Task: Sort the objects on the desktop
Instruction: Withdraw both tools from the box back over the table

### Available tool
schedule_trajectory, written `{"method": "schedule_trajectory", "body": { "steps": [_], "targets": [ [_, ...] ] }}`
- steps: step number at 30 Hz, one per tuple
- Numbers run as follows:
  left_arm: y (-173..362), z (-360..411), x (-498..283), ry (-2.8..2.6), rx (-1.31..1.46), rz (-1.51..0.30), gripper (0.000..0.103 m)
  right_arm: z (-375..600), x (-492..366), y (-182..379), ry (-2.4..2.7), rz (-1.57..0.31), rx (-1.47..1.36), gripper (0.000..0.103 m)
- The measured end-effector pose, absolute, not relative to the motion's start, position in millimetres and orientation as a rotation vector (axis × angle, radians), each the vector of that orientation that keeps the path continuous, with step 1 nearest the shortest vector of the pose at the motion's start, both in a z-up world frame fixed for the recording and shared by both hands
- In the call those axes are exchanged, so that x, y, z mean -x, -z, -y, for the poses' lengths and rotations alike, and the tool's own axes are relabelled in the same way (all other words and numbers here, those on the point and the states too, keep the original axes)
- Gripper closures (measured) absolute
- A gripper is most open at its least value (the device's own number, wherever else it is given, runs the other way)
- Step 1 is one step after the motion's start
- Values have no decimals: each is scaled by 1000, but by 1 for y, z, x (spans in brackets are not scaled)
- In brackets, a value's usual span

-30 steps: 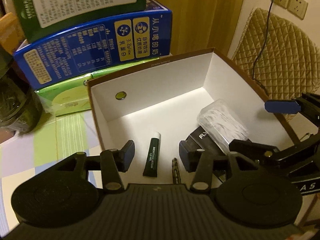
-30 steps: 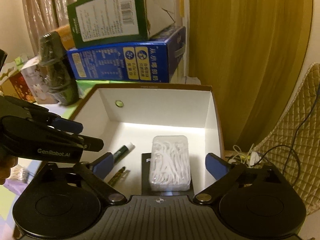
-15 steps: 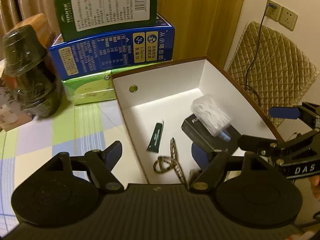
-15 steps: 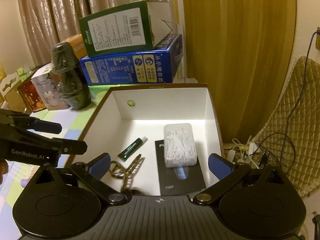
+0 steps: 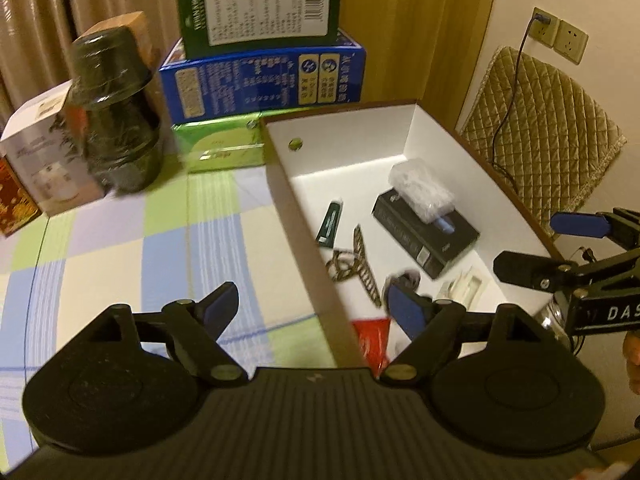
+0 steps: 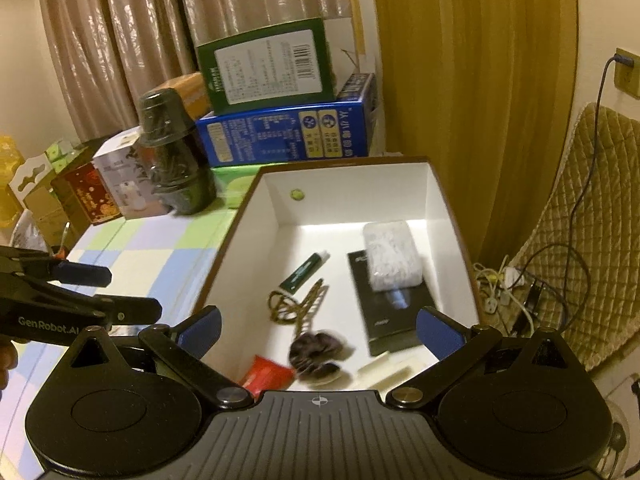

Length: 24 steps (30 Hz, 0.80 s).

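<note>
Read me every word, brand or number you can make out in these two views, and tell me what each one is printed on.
"GenRobot.AI": side of the left gripper.
"DAS": side of the right gripper; the rest is cut off.
Green carton: barcode and fine print, too small to read.
Blue carton: Chinese text and tables, too blurred to read.
Black box and green tube in the white box: lettering unreadable.

The left gripper [image 5: 312, 306], a black two-finger tool with blue pads, points steeply downward; its jaws are opening and nothing sits between them. In the right wrist view it enters from nine o'clock, with a bit of the person's hand [image 6: 6, 360] behind it. The right gripper [image 6: 318, 330], the same black build with blue pads, also tilts down, jaws spread wide and empty. In the left wrist view it reaches in from three o'clock.
</note>
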<state>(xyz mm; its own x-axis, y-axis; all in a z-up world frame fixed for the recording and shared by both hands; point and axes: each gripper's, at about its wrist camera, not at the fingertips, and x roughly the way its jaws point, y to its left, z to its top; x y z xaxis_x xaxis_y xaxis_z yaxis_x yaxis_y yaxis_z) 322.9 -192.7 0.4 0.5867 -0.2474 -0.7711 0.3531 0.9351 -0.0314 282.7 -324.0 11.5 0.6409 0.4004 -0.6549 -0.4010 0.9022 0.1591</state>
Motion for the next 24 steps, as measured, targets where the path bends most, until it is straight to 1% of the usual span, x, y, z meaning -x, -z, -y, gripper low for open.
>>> {"method": "schedule_trajectory", "body": {
  "steps": [12, 24],
  "targets": [
    [-5, 141, -273, 333, -110, -893, 23, 295, -230, -16, -469, -761, -8, 2],
    [3, 79, -234, 289, -82, -942, 23, 252, -189, -3, -518, -823, 23, 2]
  ]
}}
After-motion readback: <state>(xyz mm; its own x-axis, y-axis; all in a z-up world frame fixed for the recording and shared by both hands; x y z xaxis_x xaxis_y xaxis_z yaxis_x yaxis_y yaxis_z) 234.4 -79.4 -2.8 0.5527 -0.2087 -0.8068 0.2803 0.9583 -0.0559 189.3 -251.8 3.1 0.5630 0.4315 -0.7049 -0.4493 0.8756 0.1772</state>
